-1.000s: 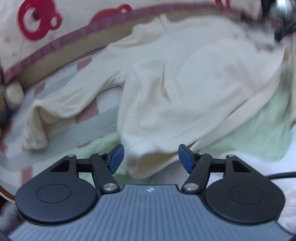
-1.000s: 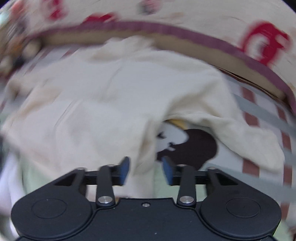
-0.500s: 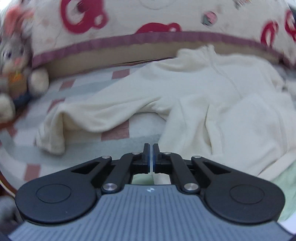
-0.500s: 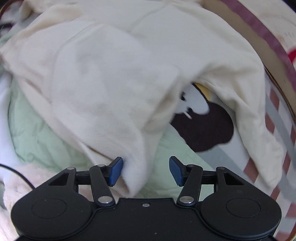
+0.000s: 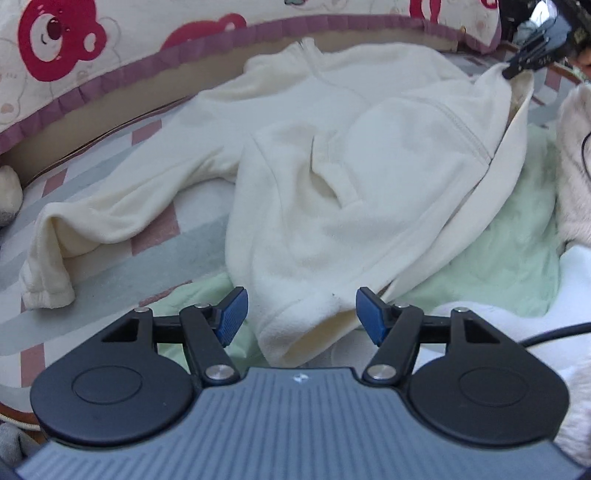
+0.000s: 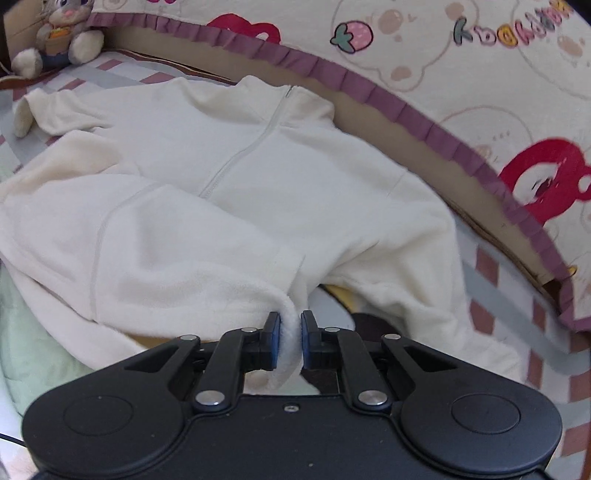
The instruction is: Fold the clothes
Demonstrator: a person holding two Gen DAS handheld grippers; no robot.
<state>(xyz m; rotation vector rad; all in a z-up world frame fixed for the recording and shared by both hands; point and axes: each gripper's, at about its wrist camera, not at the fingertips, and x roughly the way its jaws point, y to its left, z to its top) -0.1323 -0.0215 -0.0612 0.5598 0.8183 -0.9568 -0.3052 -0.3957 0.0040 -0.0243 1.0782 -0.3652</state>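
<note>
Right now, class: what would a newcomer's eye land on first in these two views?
The cream fleece jacket sprawled across the checked bedding, zip running from its collar. Next, the right tool pinching the jacket's hem, while the left tool stands open around another hem corner. Red bear prints mark the pillow behind.

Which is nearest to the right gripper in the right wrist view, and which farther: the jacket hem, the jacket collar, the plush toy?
1. Jacket hem, pinched in the right gripper.
2. Jacket collar, ahead at centre.
3. Plush toy, far upper left.
</note>
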